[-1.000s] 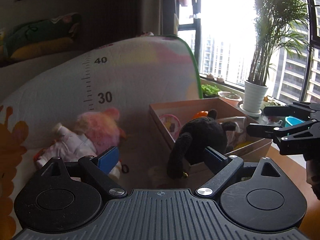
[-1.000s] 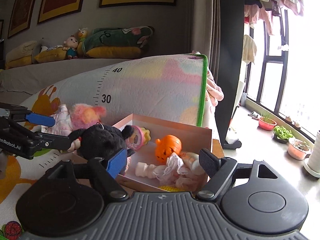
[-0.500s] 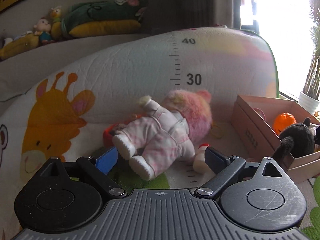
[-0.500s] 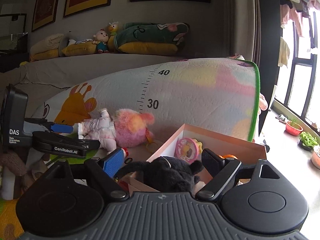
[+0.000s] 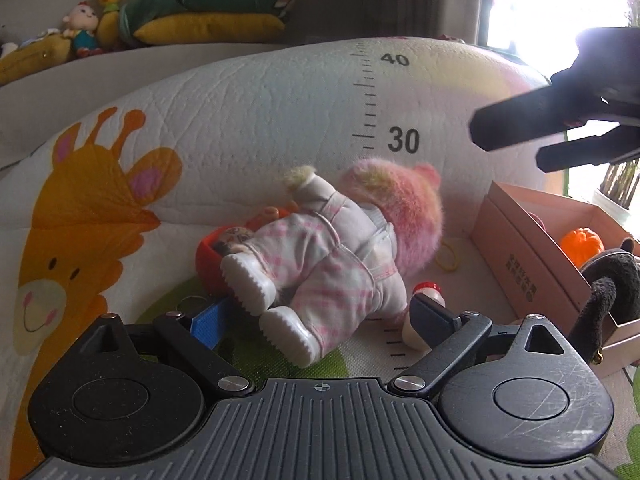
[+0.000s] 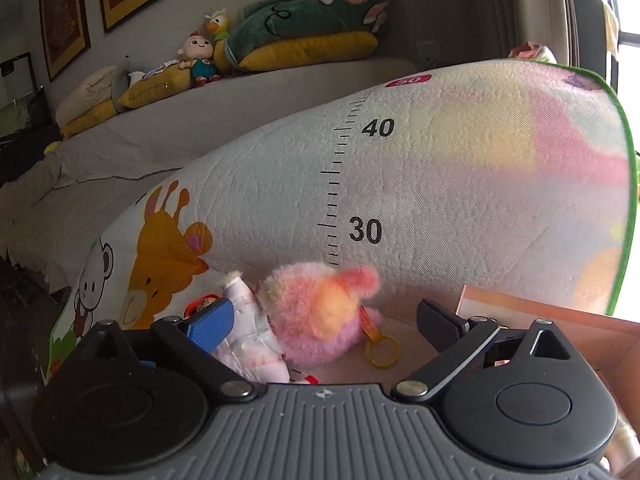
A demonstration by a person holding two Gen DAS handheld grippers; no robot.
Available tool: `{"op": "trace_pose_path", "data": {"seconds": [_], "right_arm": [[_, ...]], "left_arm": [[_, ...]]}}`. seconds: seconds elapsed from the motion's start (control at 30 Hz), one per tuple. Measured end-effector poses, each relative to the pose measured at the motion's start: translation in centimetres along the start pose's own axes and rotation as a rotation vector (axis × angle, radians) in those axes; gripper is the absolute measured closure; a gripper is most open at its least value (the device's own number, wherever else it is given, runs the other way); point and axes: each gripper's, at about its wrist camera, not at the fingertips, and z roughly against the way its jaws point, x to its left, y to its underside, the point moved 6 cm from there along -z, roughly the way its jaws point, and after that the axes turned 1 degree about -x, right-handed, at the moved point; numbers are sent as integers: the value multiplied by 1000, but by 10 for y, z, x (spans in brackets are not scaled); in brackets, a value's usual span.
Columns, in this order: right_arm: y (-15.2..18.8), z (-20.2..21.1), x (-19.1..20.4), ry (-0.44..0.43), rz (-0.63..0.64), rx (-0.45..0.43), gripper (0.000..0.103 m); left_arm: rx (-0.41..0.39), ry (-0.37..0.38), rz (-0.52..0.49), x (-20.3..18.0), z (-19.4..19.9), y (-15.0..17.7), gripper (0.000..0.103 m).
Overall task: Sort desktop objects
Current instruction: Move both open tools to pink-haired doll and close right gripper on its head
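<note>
Between the spread, empty fingers of the left gripper (image 5: 322, 318), in the left wrist view, a fuzzy pink plush doll in checked pink-and-white overalls (image 5: 336, 256) lies on the padded giraffe-print play mat (image 5: 240, 120), with a red round toy (image 5: 218, 258) and a small cream bottle (image 5: 420, 312) beside it. At right, the open pink cardboard box (image 5: 520, 240) already holds a black plush toy (image 5: 612, 284) and an orange pumpkin (image 5: 582, 242).

Seen from the right wrist, the right gripper (image 6: 324, 326) also gapes empty above the doll, so sorting looks partly done.
</note>
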Motion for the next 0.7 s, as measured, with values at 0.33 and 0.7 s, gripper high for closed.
{"op": "trace_pose_path", "data": {"seconds": [0.33, 0.7], "right_arm": [[-11, -97, -10, 8, -37, 216, 0], [1, -129, 11, -47, -92, 310, 12]], "left_arm": [[18, 66, 40, 5, -6, 1, 6], [36, 136, 83, 7, -8, 3, 6]]}}
